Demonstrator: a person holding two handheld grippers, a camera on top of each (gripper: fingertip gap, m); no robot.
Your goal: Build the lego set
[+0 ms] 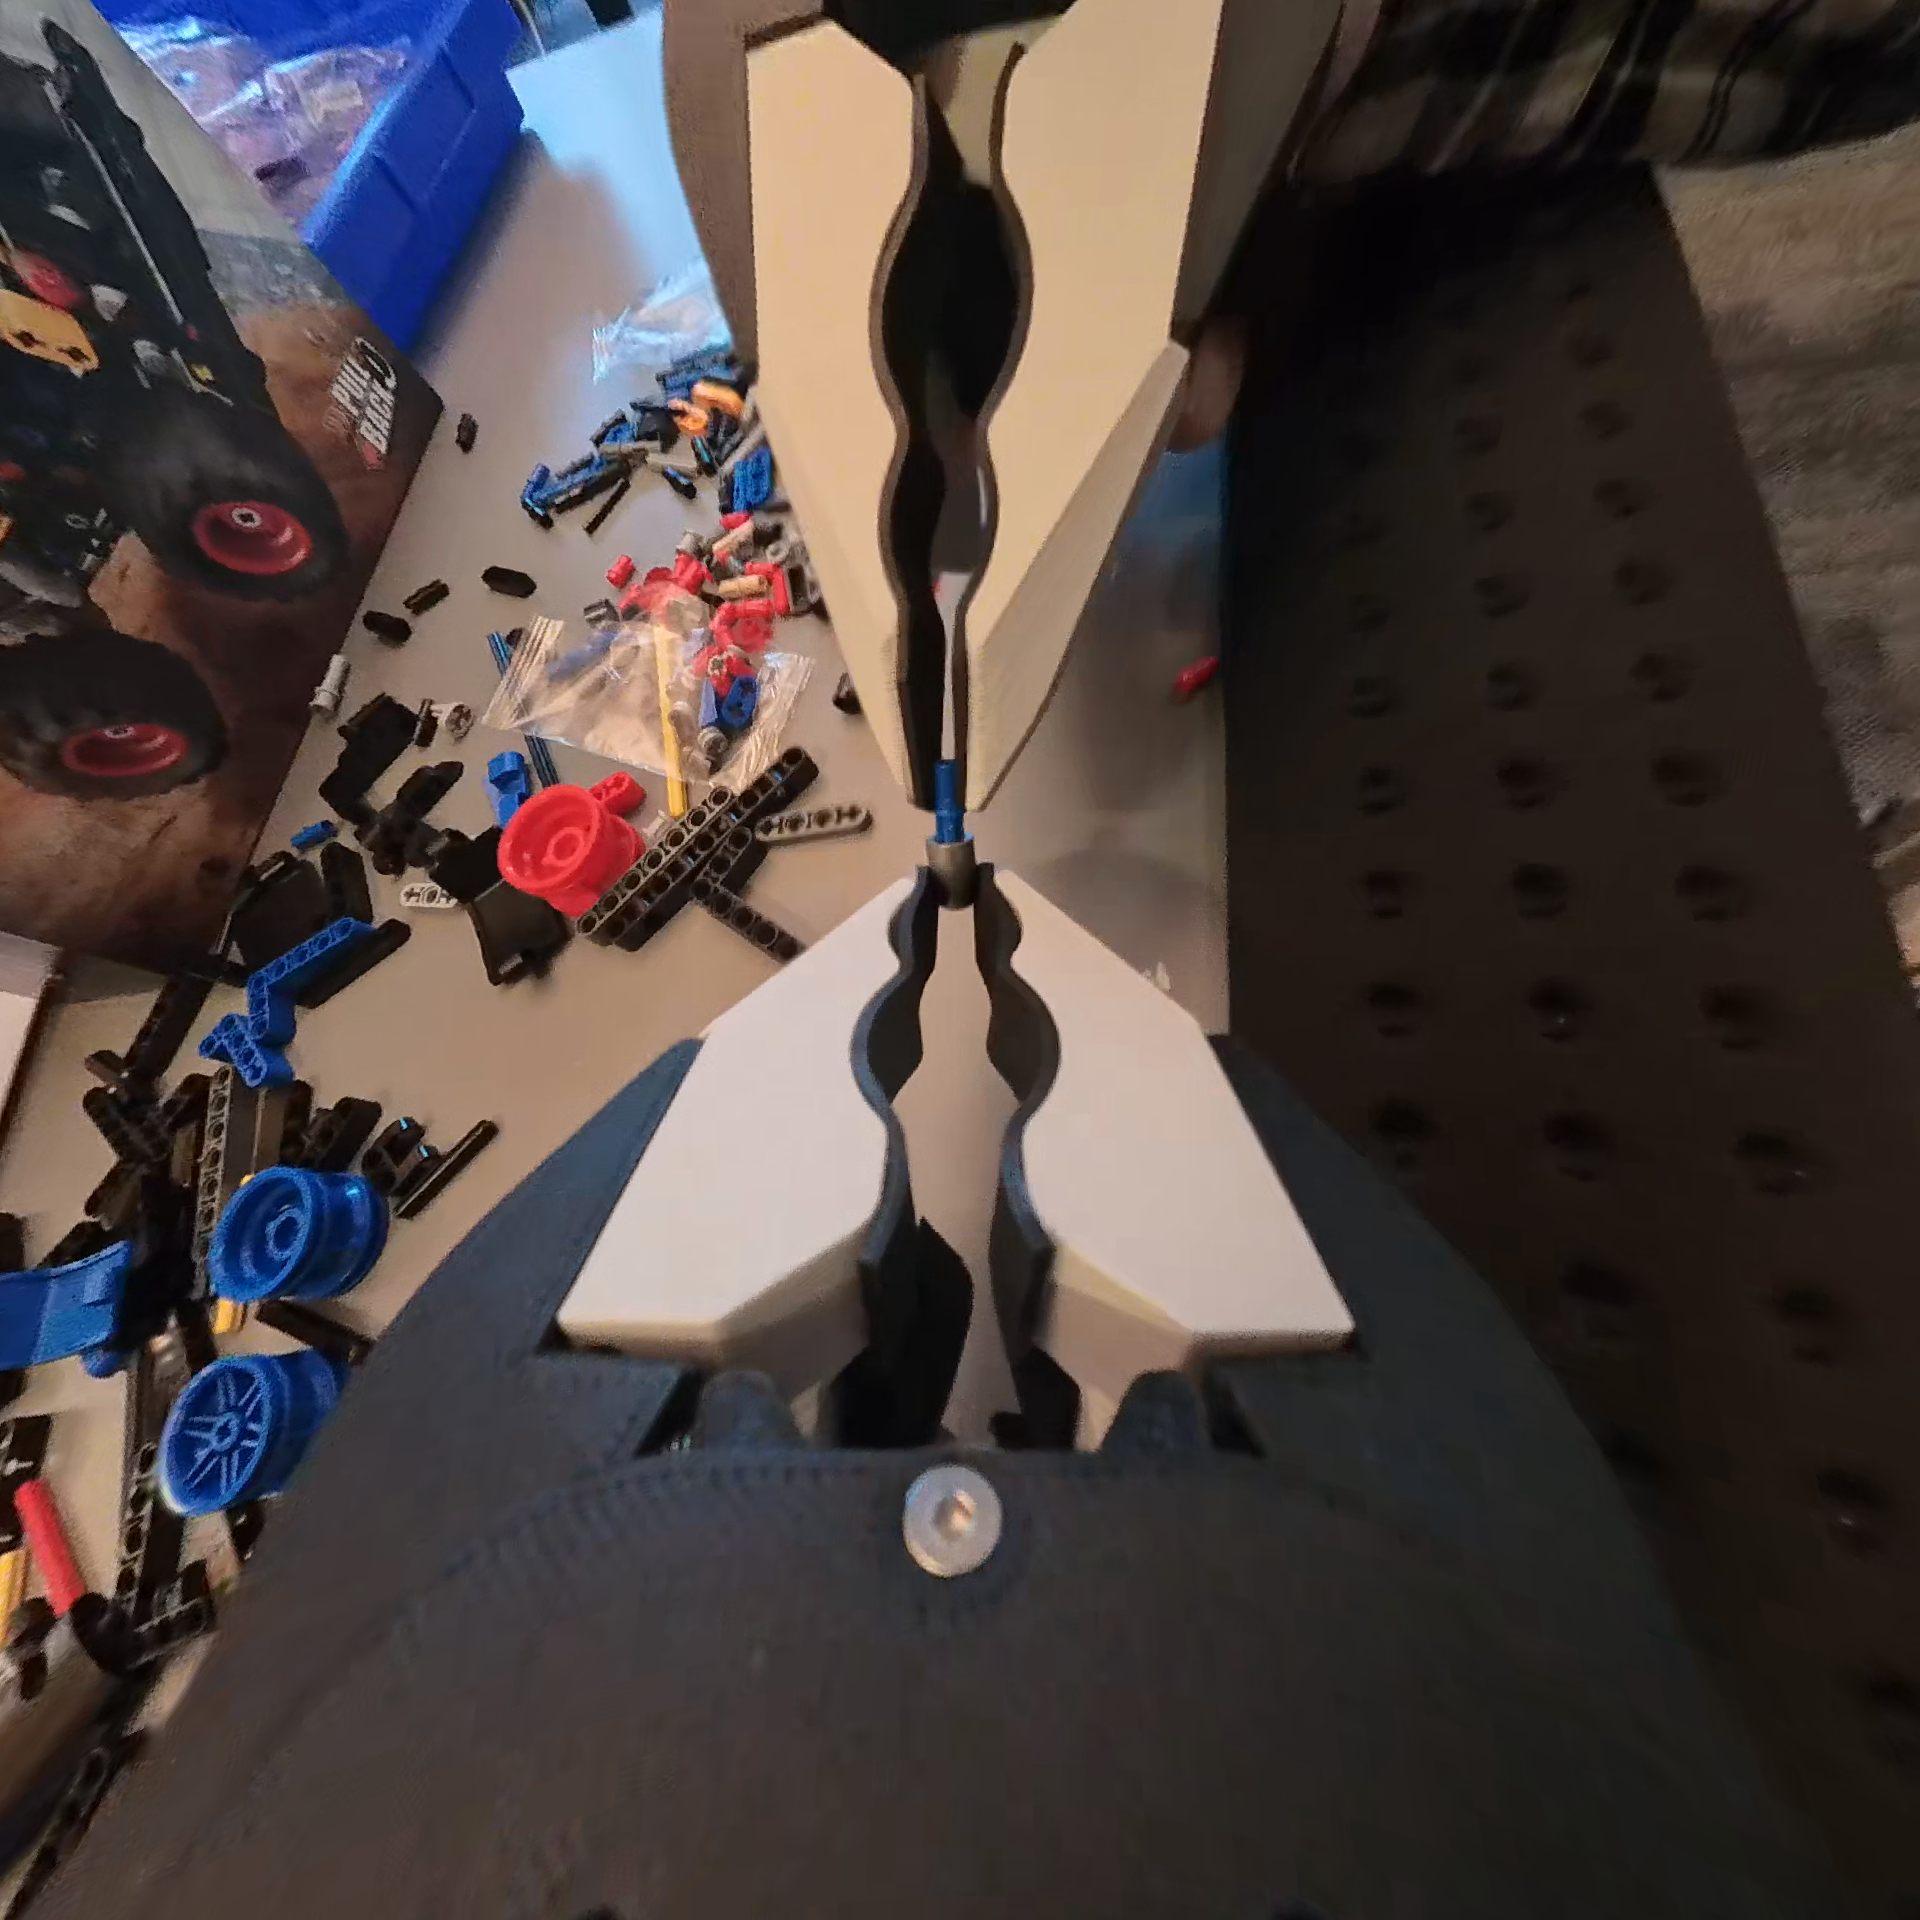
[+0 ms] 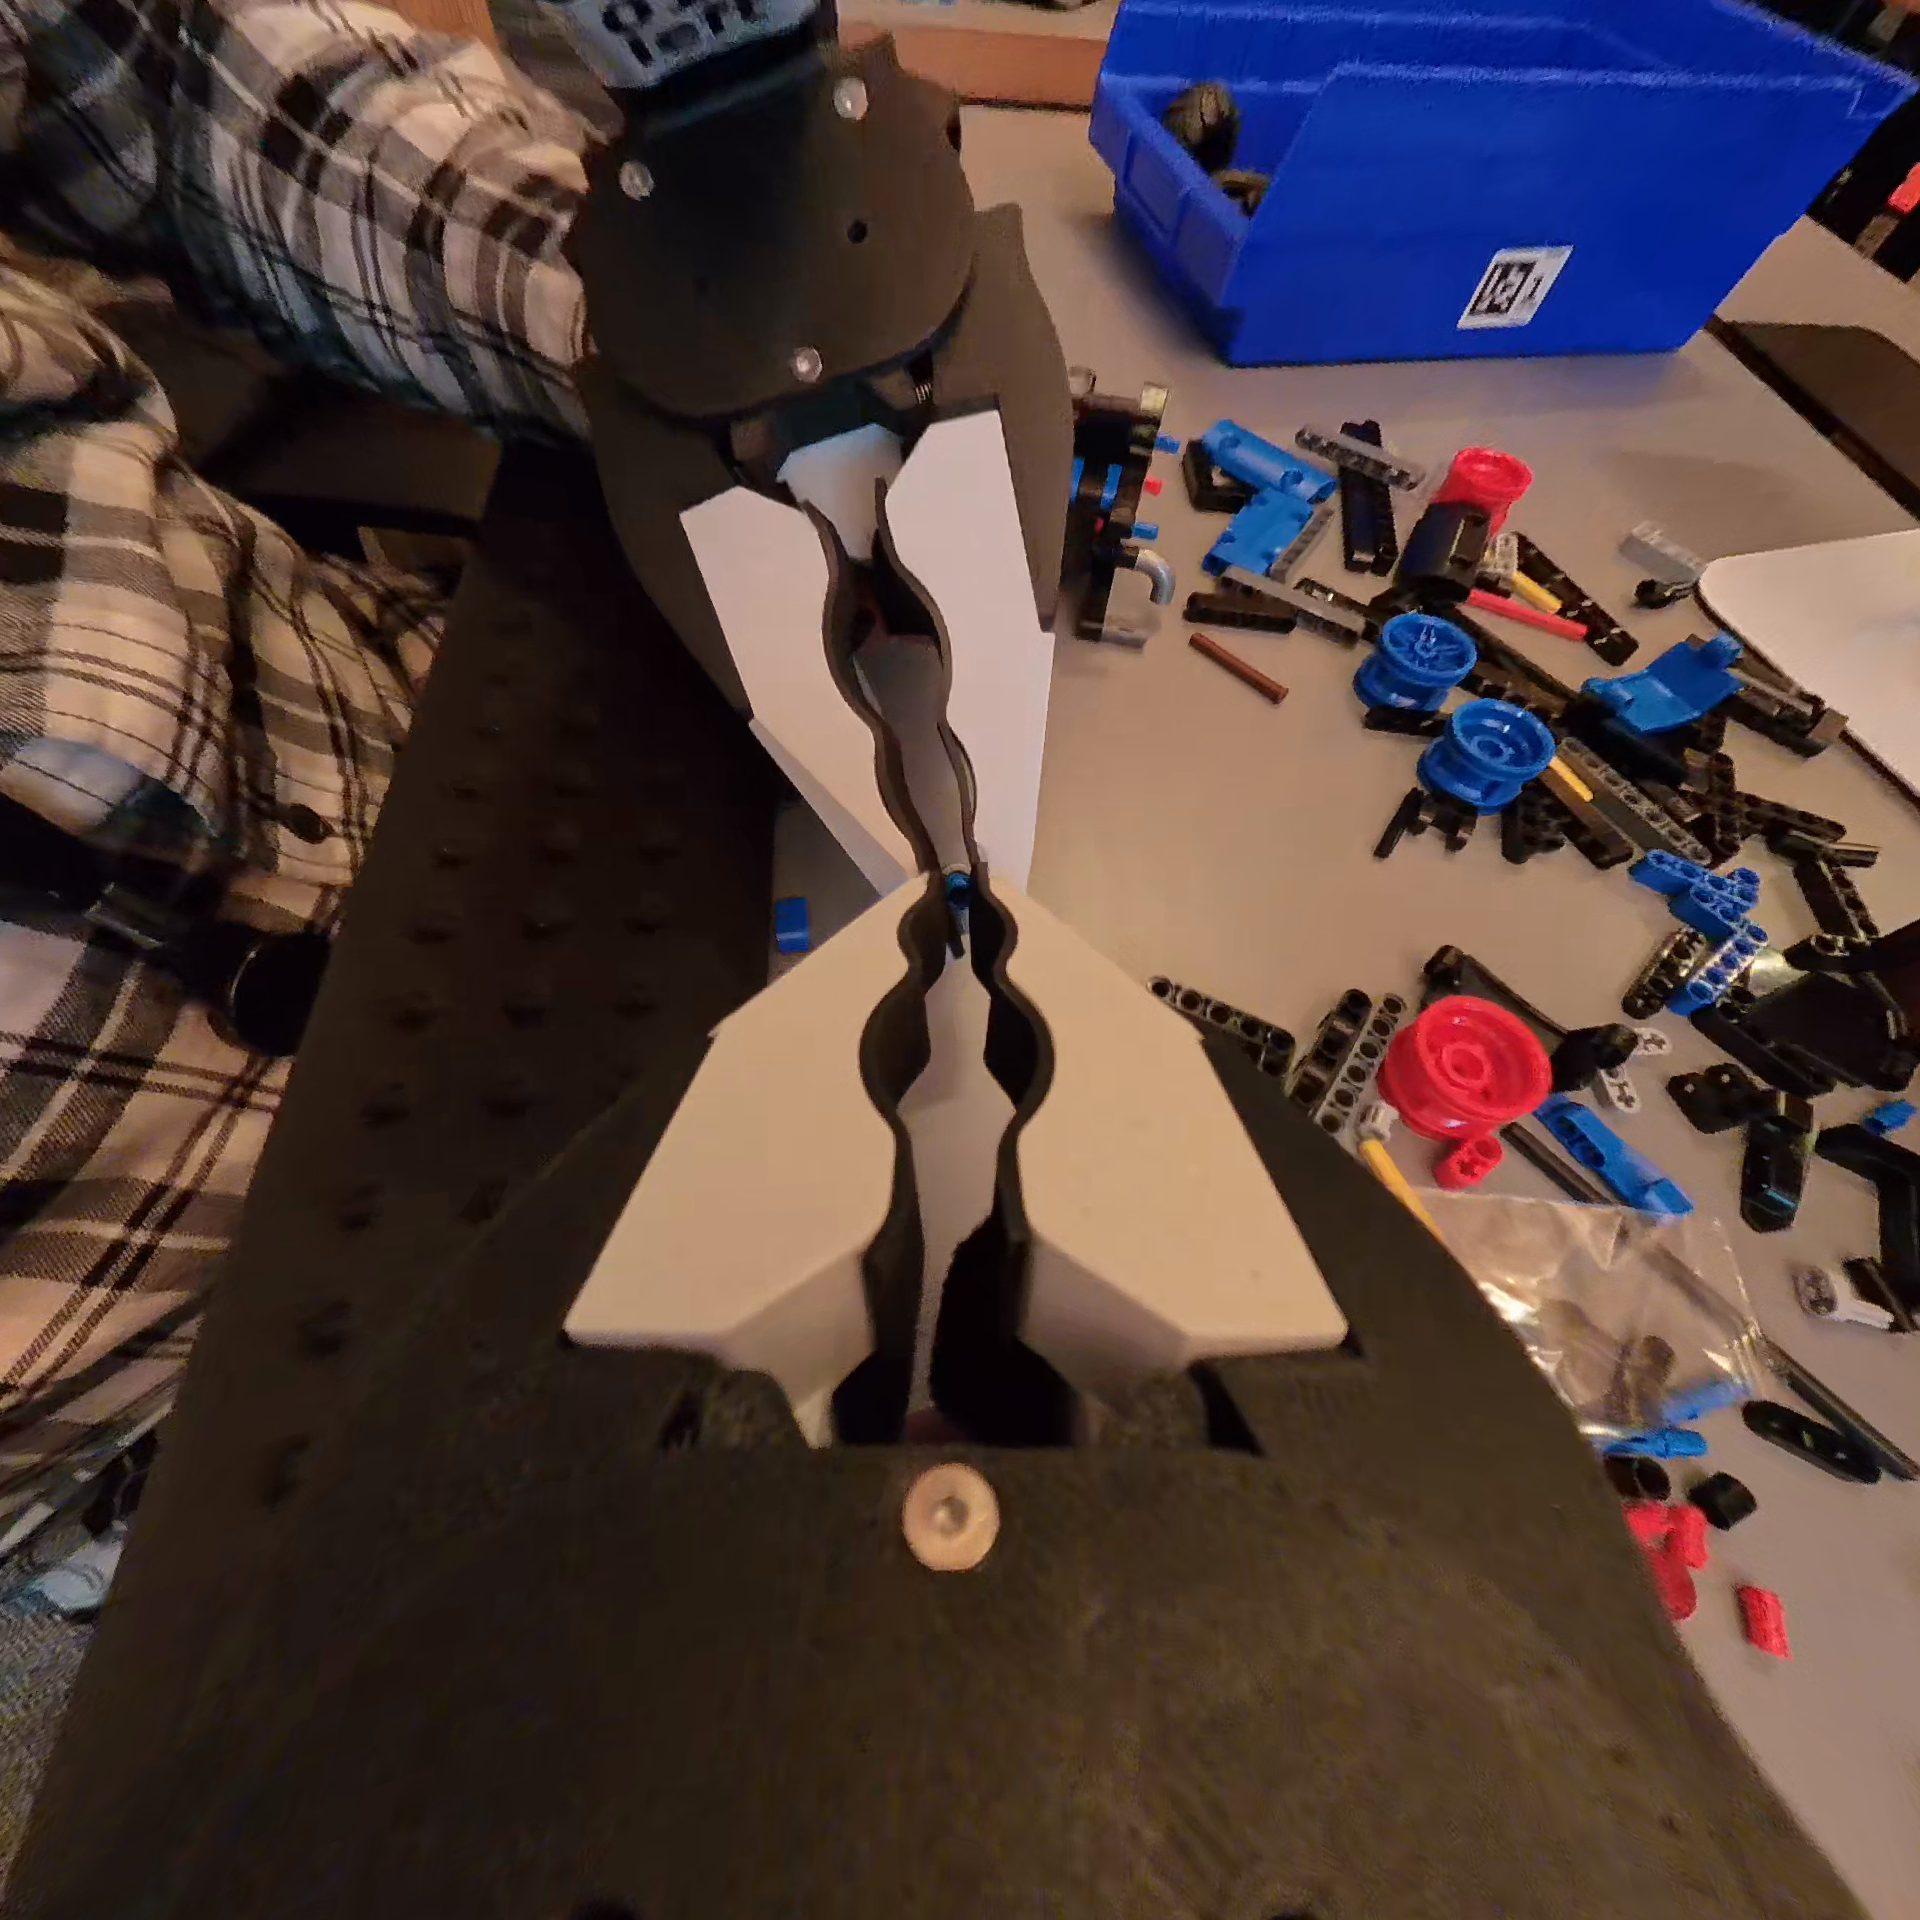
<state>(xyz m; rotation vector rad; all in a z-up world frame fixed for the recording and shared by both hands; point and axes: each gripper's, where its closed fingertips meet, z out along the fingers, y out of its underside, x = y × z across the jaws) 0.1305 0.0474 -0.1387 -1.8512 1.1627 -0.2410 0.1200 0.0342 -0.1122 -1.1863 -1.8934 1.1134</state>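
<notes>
Your left gripper (image 1: 951, 883) clamps a grey bush (image 1: 953, 871); how deep it sits between the tips is hidden. Your right gripper (image 1: 940, 795) pinches a blue pin (image 1: 945, 805), whose end meets the bush above the table (image 1: 1122, 748) edge. In the right wrist view both pieces are tiny and mostly covered. The blue bin (image 2: 1455, 187), far right and cut off, holds dark parts too dim to name. A clear bag (image 1: 649, 686) holds small pieces.
</notes>
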